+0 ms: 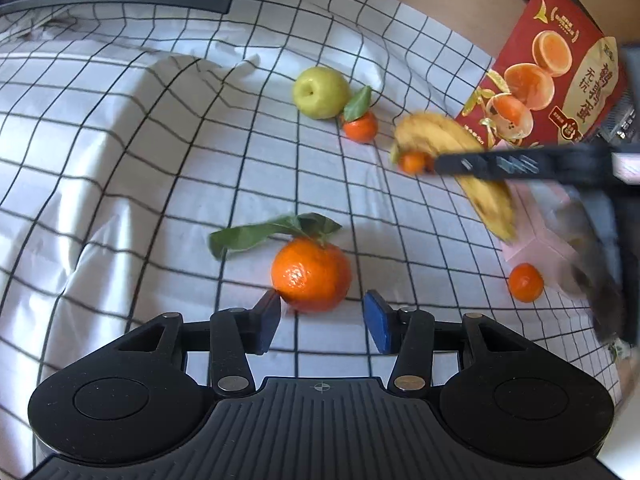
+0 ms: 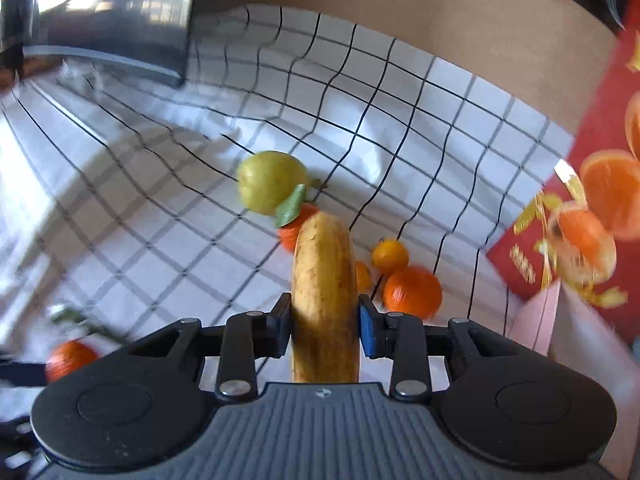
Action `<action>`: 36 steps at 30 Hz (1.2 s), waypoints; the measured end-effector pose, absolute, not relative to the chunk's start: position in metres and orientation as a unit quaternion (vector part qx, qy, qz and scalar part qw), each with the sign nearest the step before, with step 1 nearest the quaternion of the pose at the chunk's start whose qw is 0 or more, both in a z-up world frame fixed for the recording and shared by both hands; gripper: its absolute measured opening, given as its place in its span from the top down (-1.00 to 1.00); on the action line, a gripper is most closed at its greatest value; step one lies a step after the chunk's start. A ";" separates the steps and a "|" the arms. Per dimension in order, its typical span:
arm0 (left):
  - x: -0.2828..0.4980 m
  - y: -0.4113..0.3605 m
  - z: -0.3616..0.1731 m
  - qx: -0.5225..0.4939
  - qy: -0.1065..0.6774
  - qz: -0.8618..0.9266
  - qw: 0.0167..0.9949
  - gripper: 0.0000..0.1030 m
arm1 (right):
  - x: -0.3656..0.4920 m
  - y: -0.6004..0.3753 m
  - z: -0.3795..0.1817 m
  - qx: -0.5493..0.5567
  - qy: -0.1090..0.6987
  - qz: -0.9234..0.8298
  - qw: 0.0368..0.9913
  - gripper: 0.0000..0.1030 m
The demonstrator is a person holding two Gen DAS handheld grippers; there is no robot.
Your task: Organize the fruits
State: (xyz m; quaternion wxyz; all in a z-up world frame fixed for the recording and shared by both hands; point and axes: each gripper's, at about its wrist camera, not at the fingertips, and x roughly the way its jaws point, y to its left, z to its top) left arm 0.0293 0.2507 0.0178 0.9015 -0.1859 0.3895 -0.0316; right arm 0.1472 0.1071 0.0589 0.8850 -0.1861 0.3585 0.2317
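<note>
My right jaws are clamped on the banana [image 2: 325,300], one pad pressed to each flank of it, and it runs forward out past the tips of my right gripper [image 2: 325,326]. My left jaws stand wide apart with nothing pinched: the left gripper [image 1: 325,318] sits low over the checked cloth [image 1: 120,160] on the worktop, and the big leafy mandarin [image 1: 311,274] lies right at its tips, its skin just beside the left pad. Off to the right of that, a small mandarin [image 1: 525,282] rests against the edge of a pink box [image 1: 532,248]. Further out, in the left view, the banana hangs across the scene under the dark bar of my right gripper, with a tiny orange fruit [image 1: 412,161] right beside it. Beyond that, a mandarin with one leaf [image 1: 360,126] touches the green apple [image 1: 320,92]. From the right view, two more orange fruits [image 2: 412,292] sit just right of the banana. At the far right stands the red carton [image 1: 560,80] printed with orange halves.
</note>
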 end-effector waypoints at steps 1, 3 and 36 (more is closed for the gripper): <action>0.032 0.250 0.018 -0.186 0.388 -0.033 0.902 0.01 | 0.140 0.099 0.061 -0.165 0.368 0.237 0.883 0.37; 0.037 0.250 0.020 -0.189 0.382 -0.033 0.904 0.01 | 0.128 0.084 0.061 -0.123 0.394 0.244 0.877 0.36; 0.054 0.217 0.052 -0.180 0.351 -0.105 0.913 0.01 | 0.031 0.074 0.012 -0.162 0.360 0.254 0.883 0.29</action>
